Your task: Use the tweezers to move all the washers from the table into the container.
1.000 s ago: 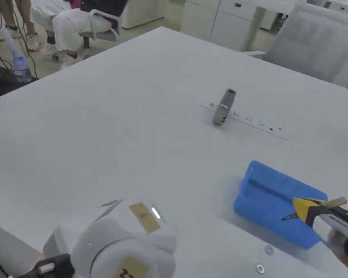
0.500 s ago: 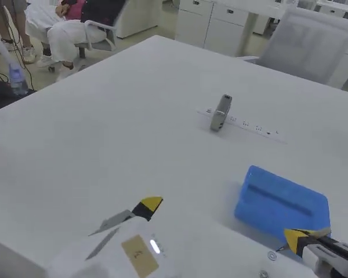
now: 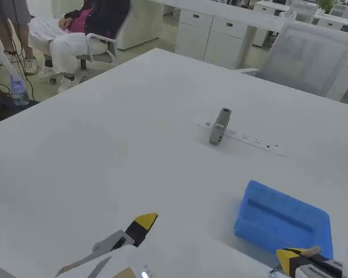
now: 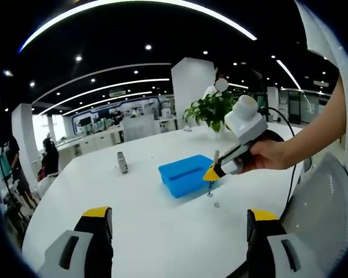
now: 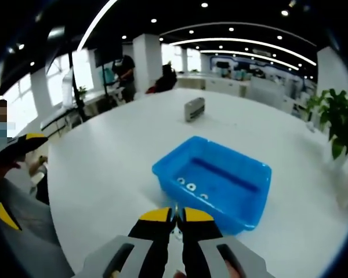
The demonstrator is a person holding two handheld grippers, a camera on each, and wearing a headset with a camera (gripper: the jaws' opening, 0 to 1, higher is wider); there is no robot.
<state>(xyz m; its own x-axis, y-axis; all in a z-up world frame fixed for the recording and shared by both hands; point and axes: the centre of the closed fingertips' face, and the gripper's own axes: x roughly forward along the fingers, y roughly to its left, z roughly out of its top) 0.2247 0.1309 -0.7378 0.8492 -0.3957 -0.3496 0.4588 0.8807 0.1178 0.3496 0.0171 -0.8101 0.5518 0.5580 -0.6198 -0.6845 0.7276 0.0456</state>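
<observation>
Hovering just short of blue container (image 5: 211, 209) holding washers (image 5: 191, 186), right tongs (image 5: 175, 214) clenched on tweezers (image 4: 209, 188); left tongs (image 4: 177, 231) released.

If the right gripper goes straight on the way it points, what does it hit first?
Probably the near wall of the blue container, just ahead of the right gripper, though depth is unclear.
</observation>
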